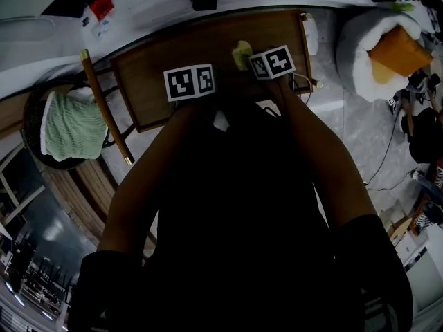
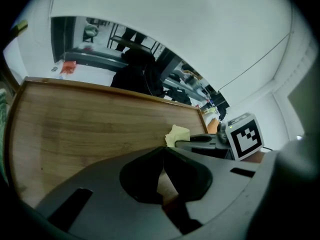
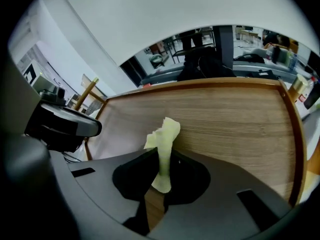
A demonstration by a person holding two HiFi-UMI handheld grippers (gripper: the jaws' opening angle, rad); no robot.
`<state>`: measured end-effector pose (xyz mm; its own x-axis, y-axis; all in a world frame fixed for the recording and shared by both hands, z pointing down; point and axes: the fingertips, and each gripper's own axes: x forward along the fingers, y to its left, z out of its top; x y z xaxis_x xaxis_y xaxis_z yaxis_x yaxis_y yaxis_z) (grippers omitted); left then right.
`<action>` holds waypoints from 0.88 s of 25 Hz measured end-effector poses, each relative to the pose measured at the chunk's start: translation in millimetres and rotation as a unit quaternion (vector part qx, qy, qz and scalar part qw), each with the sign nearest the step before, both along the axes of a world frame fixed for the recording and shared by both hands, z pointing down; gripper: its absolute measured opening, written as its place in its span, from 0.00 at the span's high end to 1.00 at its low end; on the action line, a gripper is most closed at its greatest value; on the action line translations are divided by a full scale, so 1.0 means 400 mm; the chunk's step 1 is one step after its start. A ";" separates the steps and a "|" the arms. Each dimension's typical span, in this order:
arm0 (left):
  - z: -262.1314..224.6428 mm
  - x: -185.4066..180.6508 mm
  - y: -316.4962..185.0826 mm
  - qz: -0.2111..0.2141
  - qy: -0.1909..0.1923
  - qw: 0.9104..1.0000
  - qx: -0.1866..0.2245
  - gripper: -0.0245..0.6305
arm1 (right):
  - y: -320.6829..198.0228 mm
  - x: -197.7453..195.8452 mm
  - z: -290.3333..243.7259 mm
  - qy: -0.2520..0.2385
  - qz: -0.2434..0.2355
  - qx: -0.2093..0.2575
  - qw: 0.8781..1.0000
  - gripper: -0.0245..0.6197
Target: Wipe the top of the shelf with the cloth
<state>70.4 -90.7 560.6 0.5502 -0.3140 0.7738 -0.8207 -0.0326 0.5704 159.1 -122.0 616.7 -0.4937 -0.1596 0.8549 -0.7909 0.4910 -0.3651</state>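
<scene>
Wood-grain brown laminate shelf top [image 3: 230, 114]: flat, hard, matte (should take firm pressure). Pale yellow-green soft cloth [image 3: 165, 133]: thin, limp, light and crumpled. It stands over the shelf top, contact unclear, pinched at one fold by the right tool [image 3: 161, 160]. Judgement: a deeper bite would resist bunching. Left tool [image 2: 162, 156] closed, holding nothing.

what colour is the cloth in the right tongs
Pale yellow-green. The cloth shows best in the right gripper view.
</scene>
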 end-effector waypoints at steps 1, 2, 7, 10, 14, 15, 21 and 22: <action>0.001 0.012 -0.003 0.002 0.001 1.000 0.000 0.94 | -0.004 0.019 -0.001 0.002 0.004 0.001 1.000 0.89; 0.002 0.025 -0.006 0.004 0.002 1.000 0.000 0.94 | -0.007 0.038 -0.001 0.003 0.007 0.002 1.000 0.89; 0.007 0.093 -0.012 0.017 0.007 1.000 -0.003 0.94 | -0.025 0.133 -0.010 0.013 0.029 0.005 0.999 0.89; 0.008 0.130 -0.015 0.023 0.011 1.000 -0.005 0.94 | -0.036 0.196 -0.014 0.019 0.052 0.006 0.998 0.89; 0.010 0.159 -0.019 0.033 0.010 0.999 -0.005 0.94 | -0.052 0.255 -0.019 0.025 0.073 0.011 0.997 0.89; 0.009 0.165 -0.021 0.034 0.010 0.999 -0.004 0.94 | -0.056 0.269 -0.020 0.026 0.081 0.011 0.996 0.89; -0.002 0.174 -0.028 0.036 0.008 0.999 0.000 0.94 | -0.083 0.374 -0.026 0.046 0.147 0.005 0.988 0.89; -0.006 0.172 -0.031 0.037 0.007 0.999 0.001 0.94 | -0.089 0.392 -0.027 0.056 0.151 0.007 0.987 0.89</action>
